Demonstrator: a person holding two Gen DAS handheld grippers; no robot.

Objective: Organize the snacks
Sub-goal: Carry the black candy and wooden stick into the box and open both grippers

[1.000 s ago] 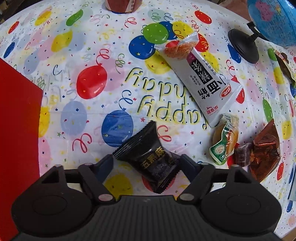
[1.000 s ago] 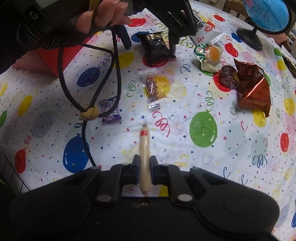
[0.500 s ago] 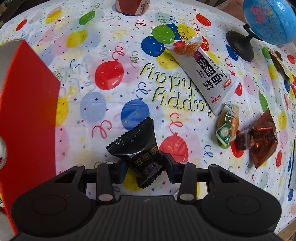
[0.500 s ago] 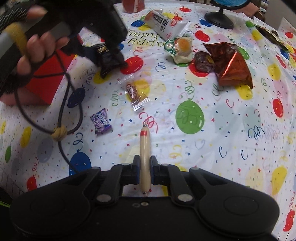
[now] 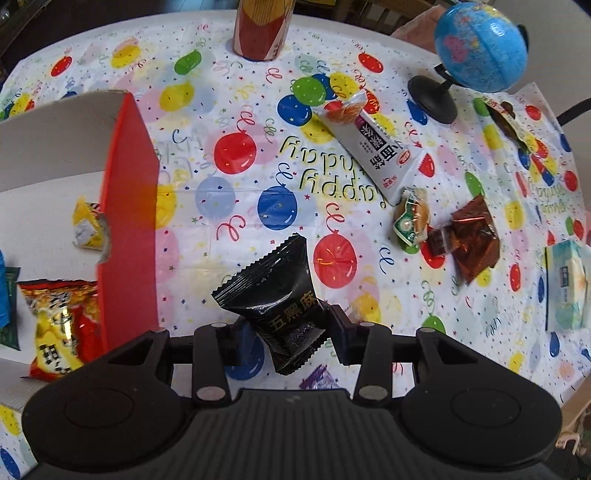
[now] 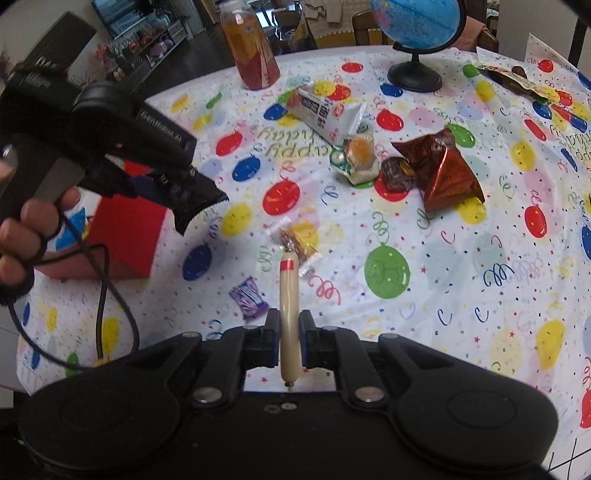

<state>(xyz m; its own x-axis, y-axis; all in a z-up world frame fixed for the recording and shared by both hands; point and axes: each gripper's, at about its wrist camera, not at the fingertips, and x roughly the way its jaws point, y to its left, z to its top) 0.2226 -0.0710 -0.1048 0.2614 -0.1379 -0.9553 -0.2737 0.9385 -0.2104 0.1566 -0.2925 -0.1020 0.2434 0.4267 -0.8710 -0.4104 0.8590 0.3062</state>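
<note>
- The left tool (image 5: 291,332) is clamped on a black snack packet (image 5: 284,291) with gold characters, held clear of the desk (image 5: 229,110) and just right of the red box (image 5: 129,221).
- From the right wrist view the same packet (image 6: 192,195) hangs from the left tool, above the near corner of the red box (image 6: 125,229); a hand (image 6: 22,229) grips the handle, with a black cord looping down from it.
- Inside the box lie a yellow packet (image 5: 88,229) and a red-and-yellow snack bag (image 5: 62,332).
- The right tool (image 6: 289,339) is pinched narrowly on a pale sausage stick (image 6: 288,306) with a red band near its far end; the stick points forward over the balloon-print cloth.
- Still loose on the desk: a purple candy (image 6: 248,298), a clear-wrapped candy (image 6: 297,245) just past the sausage tip, a long white packet (image 6: 325,116), a green-and-white wrapped cake (image 6: 356,158), a small dark wrapped sweet (image 6: 397,173) touching a shiny brown foil bag (image 6: 443,170).
- Farther back stand a bottle of reddish drink (image 6: 255,51) and a blue globe (image 6: 415,18) on a black stand.
- A tissue pack (image 5: 565,288) sits near the right edge in the left wrist view.
</note>
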